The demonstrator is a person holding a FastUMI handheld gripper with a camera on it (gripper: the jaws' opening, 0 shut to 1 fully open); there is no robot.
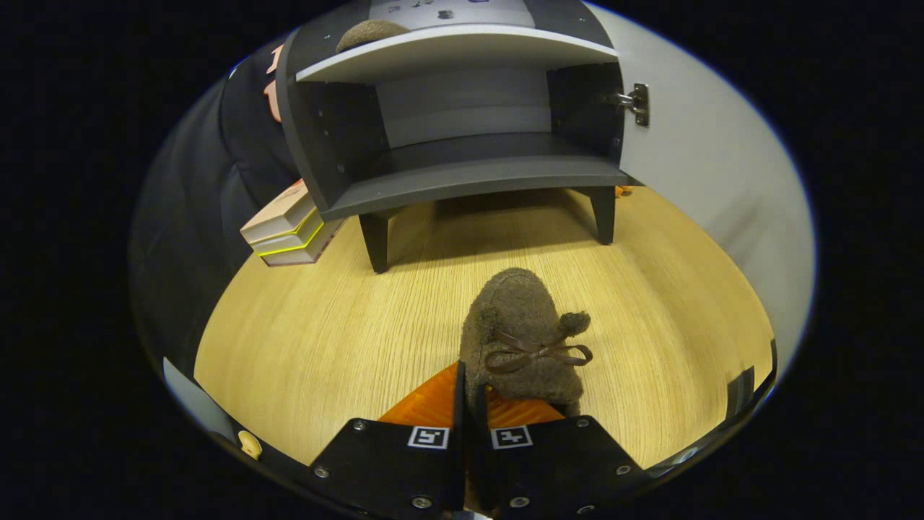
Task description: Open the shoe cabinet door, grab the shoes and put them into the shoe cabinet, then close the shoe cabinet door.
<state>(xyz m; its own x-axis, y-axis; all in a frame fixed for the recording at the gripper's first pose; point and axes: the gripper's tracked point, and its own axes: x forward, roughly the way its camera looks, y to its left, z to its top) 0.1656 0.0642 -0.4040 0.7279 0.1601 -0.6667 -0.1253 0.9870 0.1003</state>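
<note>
A fuzzy brown shoe with a thin ribbon bow hangs just ahead of my gripper. The two fingers stand almost together, pressed on the shoe's near rim. Beyond it stands the grey shoe cabinet on short dark legs, its lower compartment bare. The cabinet door is swung wide open to the right on a metal hinge. A second brown fuzzy shoe lies on the cabinet's upper shelf, mostly hidden by the shelf edge.
A stack of books lies on the wooden floor left of the cabinet. The dark booth wall rises behind it. A small orange object sits on the floor behind the cabinet's right leg.
</note>
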